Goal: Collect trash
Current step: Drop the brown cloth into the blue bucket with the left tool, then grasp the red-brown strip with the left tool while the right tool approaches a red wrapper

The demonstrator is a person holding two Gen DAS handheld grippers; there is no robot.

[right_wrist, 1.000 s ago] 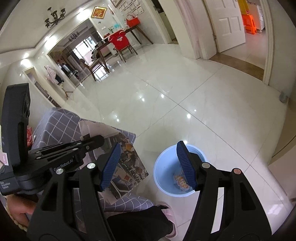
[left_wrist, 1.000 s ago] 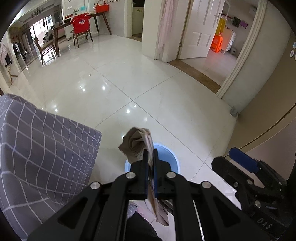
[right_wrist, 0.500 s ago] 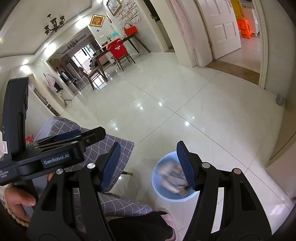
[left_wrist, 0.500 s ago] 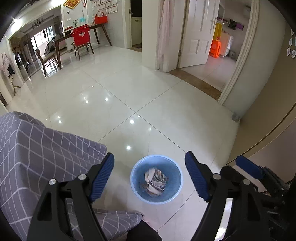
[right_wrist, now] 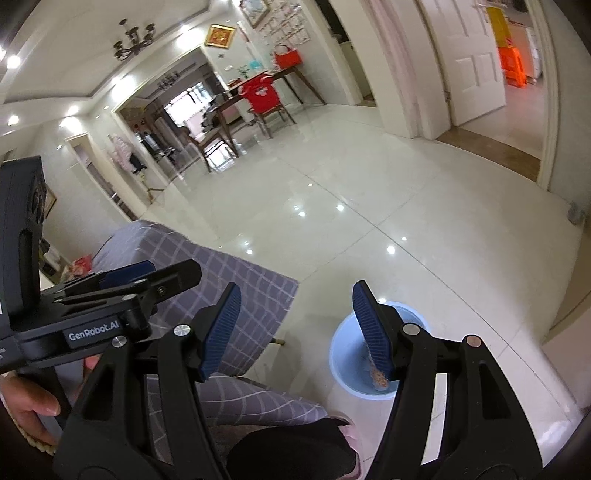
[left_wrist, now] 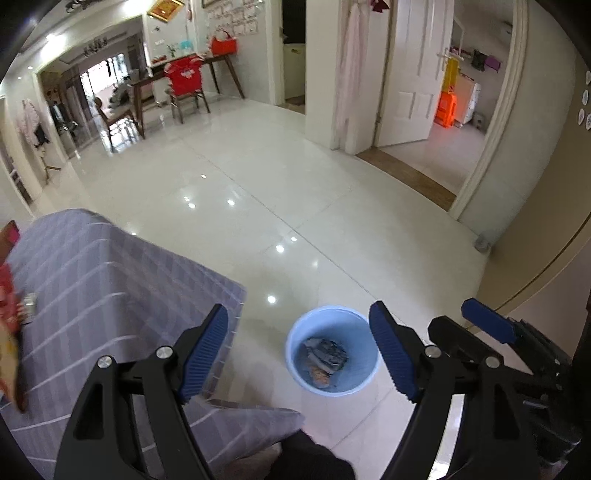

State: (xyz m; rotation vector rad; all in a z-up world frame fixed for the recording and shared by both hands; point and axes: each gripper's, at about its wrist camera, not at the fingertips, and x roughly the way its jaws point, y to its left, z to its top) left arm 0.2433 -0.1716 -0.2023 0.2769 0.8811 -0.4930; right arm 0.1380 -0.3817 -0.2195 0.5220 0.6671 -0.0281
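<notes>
Hand-held gripper, your left (left_wrist: 298, 356): jaws wide, empty; its view alone shows wrappers (left_wrist: 325, 356) inside the bin (left_wrist: 364, 384). Earlier it clamped that trash. Right (right_wrist: 295, 328): open, empty.

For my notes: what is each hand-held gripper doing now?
Left hand-held gripper: open, empty.
Right hand-held gripper: open, empty.

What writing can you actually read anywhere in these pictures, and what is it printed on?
"GenRobot.AI": white lettering on the black body of the left tongs, seen in the right wrist view.
Gold-framed picture on the far wall: may carry characters, too blurred to read.
Sheets pinned on the wall near the red bag: too small to read.
Scraps in the blue bin: printed, but unreadable.
</notes>
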